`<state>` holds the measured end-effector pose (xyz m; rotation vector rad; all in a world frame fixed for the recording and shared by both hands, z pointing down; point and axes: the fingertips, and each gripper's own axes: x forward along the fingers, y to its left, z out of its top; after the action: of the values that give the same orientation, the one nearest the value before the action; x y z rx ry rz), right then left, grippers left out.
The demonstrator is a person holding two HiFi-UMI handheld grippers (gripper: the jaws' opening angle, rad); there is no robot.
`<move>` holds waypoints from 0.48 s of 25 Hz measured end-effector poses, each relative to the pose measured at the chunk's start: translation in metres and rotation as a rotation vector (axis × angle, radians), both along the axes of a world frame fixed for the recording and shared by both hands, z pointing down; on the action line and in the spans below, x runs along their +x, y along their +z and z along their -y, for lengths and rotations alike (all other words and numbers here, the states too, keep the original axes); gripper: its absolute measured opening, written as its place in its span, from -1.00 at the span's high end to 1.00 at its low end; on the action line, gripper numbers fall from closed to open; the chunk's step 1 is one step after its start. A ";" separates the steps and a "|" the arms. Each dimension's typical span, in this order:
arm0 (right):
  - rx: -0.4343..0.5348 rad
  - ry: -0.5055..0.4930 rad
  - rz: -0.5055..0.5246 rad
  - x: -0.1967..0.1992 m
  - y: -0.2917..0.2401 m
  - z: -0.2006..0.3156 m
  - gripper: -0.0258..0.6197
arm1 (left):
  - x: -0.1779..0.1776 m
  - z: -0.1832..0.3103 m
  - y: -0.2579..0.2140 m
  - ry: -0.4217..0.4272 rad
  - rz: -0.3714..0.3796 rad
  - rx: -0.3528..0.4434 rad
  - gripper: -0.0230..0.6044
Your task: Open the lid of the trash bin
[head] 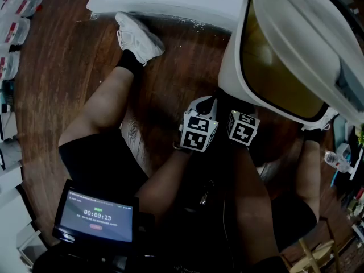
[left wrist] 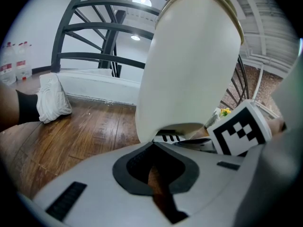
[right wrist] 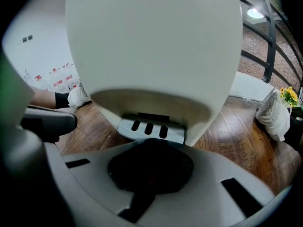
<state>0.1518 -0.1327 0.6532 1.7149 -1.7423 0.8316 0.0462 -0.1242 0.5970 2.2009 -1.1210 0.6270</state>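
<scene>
Trash bin blocks 2 gripper views; left gripper and right gripper look pressed together.

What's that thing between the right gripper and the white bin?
A grey pedal with three slots juts from the foot of the bin, just ahead of the right gripper. The right gripper view shows it.

The trash bin walls off the way ahead of the left tool and right tool, side by side at its foot. Left of the bin, wooden floor lies open up to a white shoe; right, a second shoe stands near.
</scene>
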 end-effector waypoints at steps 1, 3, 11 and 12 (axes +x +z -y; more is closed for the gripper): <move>-0.002 0.000 -0.001 0.000 -0.001 -0.001 0.91 | 0.000 0.000 0.000 0.000 -0.001 -0.001 0.93; -0.001 -0.001 -0.002 -0.001 -0.002 -0.002 0.91 | -0.001 -0.001 0.000 0.001 -0.005 -0.002 0.93; 0.021 -0.020 -0.014 -0.003 -0.006 0.001 0.91 | -0.002 0.000 -0.005 0.006 -0.011 0.009 0.93; 0.017 -0.017 -0.010 -0.003 -0.006 0.001 0.91 | -0.002 0.001 -0.006 0.003 -0.013 0.010 0.93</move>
<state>0.1483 -0.1337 0.6474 1.7107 -1.7595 0.8014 0.0441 -0.1252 0.5915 2.2124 -1.1167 0.6093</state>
